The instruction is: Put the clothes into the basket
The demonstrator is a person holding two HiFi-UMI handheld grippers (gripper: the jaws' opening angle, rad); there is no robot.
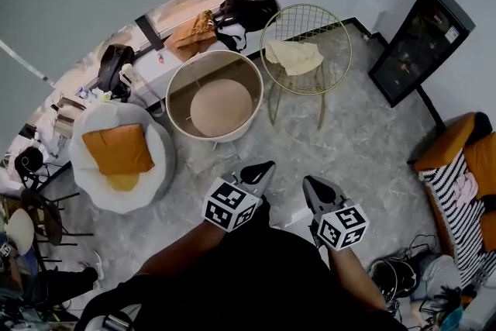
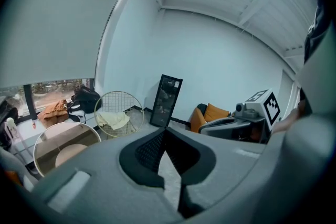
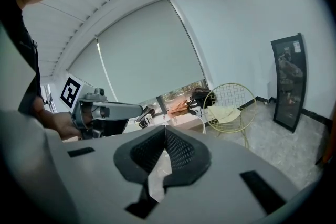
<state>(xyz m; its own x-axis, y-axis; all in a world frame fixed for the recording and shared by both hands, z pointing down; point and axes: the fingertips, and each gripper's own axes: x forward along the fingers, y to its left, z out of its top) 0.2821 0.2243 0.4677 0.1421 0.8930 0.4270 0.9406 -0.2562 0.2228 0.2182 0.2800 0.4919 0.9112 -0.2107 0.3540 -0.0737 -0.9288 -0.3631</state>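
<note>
Grey marbled floor (image 1: 364, 136) lies open through the middle of the head view, between me and the round cream basket (image 1: 180, 98) at upper centre. My left hand-held gripper (image 1: 260, 170) and right hand-held gripper (image 1: 314, 188) are both pressed together, pinching nothing. A pale cream cloth (image 1: 293, 56) lies on the gold wire chair (image 1: 310, 21), just right of the basket. I judge it the nearest garment. I should spread the jaws early, come in over the seat's front rim, and keep clear of the thin chair legs and the basket wall.
</note>
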